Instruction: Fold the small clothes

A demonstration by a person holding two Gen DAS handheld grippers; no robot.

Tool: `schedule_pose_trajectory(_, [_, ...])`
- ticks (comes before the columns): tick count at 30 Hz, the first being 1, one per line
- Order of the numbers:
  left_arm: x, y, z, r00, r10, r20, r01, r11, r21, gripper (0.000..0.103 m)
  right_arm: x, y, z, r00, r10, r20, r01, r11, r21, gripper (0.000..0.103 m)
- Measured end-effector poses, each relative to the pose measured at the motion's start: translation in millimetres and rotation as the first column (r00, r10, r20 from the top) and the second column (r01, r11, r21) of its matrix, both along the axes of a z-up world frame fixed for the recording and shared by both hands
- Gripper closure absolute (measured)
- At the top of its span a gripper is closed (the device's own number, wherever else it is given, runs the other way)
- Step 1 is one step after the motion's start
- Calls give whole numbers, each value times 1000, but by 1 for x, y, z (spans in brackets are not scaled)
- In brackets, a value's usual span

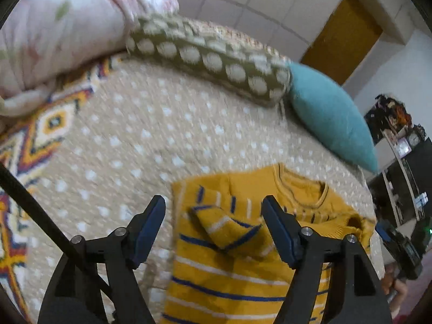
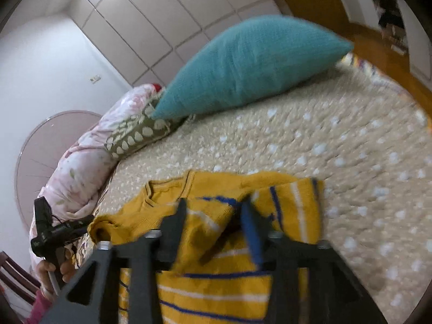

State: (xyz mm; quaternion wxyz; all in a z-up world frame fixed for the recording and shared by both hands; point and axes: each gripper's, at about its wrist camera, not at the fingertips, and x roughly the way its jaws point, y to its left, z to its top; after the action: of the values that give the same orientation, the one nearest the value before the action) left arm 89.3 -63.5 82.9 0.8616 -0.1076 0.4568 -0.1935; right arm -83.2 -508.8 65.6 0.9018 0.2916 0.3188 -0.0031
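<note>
Sweater [image 1: 237, 267]: the small mustard knit with blue and white stripes lies on the bed's dotted beige bedspread [image 1: 151, 140], filling the lower centre and lower right of the left wrist view. Its neckline [image 1: 316, 197] points toward the upper right of that frame, so the long axis runs from the lower edge up toward the teal pillow [image 1: 332, 118]. One sleeve [image 1: 229, 229] is already turned in across the chest and sits directly between the jaws.

The left gripper [image 1: 213, 210] has its jaws spread wide with nothing between them; one blue pad hangs over bare bedspread beside the sweater's edge, the other over the body of the knit. It is a little above the cloth, not touching as far as I can tell.

In the right wrist view the sweater occupies the lower centre, with a raised fold of cloth [image 2: 216, 221] lying between the jaws of the right gripper [image 2: 213, 210]. They stand partly apart, but motion blur keeps me from telling whether they pinch the fold or merely straddle it. That side seems the nearer to a grasp.

A spotted olive bolster [image 1: 210, 56] and a floral quilt [image 1: 59, 32] lie along the upper left, well apart from the sweater, so nothing appears to block a fold. The person's left hand [image 2: 51, 270] shows at the lower left edge of the right wrist view.
</note>
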Motion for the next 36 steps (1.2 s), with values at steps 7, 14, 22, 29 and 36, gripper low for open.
schedule_pose_trajectory(7, [-22, 14, 10, 995, -100, 5, 100, 994, 39, 30, -18, 45, 15, 978, 196, -67, -205, 961, -186, 47])
schedule_pose_trajectory(14, [-41, -17, -37, 966, -228, -122, 250, 943, 221, 29, 31, 75, -23, 942, 247, -227, -304, 914, -269, 51])
schedule_pose_trajectory(22, [27, -18, -49, 991, -4, -137, 31, 979, 200, 29, 108, 45, -21, 992, 3, -127, -23, 988, -155, 51])
schedule_pose_trajectory(29, [12, 0, -46, 990, -29, -139, 47, 991, 126, 29, 56, 34, 4, 999, -31, -36, 20, 962, -271, 19])
schedule_pose_trajectory(36, [-7, -7, -65, 988, -23, -152, 47, 987, 154, 25, 94, 21, -16, 985, -1, -173, -54, 949, -311, 19])
